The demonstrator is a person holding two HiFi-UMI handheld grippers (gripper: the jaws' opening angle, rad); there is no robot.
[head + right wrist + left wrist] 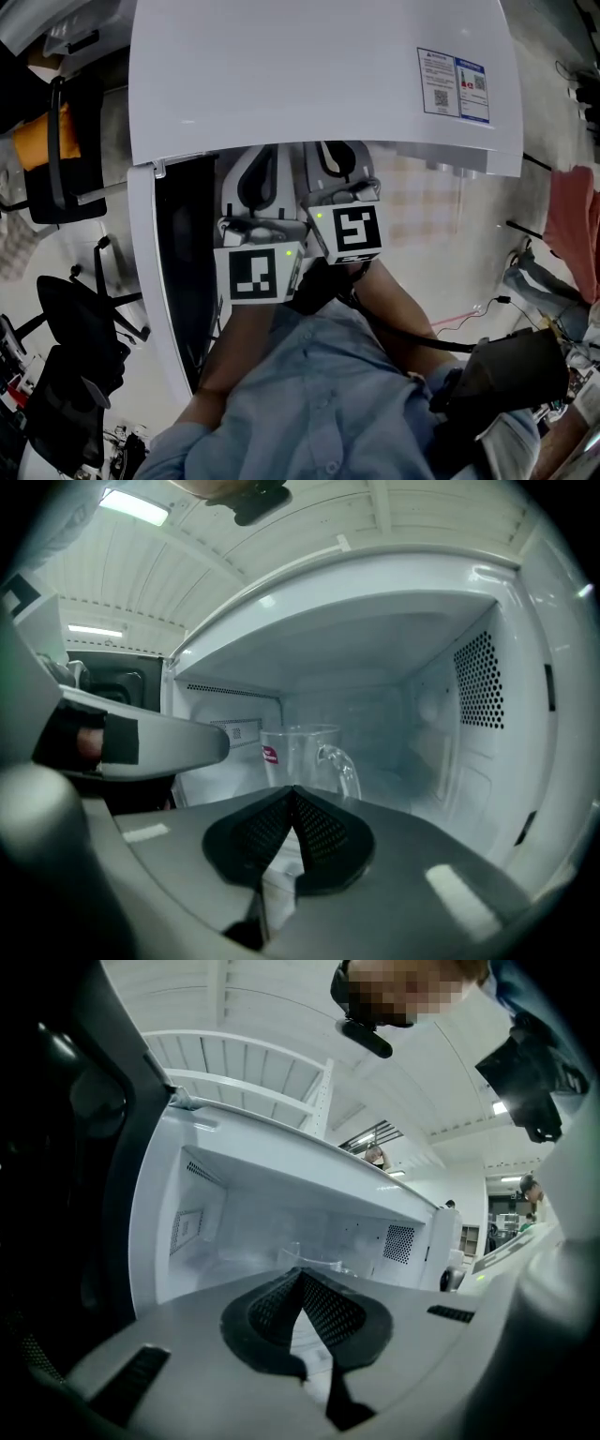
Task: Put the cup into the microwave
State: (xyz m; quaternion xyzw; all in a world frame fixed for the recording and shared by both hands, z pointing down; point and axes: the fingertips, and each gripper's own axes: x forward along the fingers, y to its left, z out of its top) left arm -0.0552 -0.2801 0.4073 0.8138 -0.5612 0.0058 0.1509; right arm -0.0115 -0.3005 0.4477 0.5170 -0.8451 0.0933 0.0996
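Two hand-held grippers, both clenched w/ nothing between the jaws: the left hand-held gripper (300, 1279) and the right hand-held gripper (293, 794) are pointing side by side into the open microwave (319, 75). Just past the right one's tips the cup (300, 757), clear glass w/ a red label, is standing upright inside the cavity, handle facing right; can't tell if anything is touching it. The dark door (183, 262) is hanging open at left. A sticker (453, 84) is sitting on the microwave's top. Black chairs (75, 328) are standing on the floor further left.
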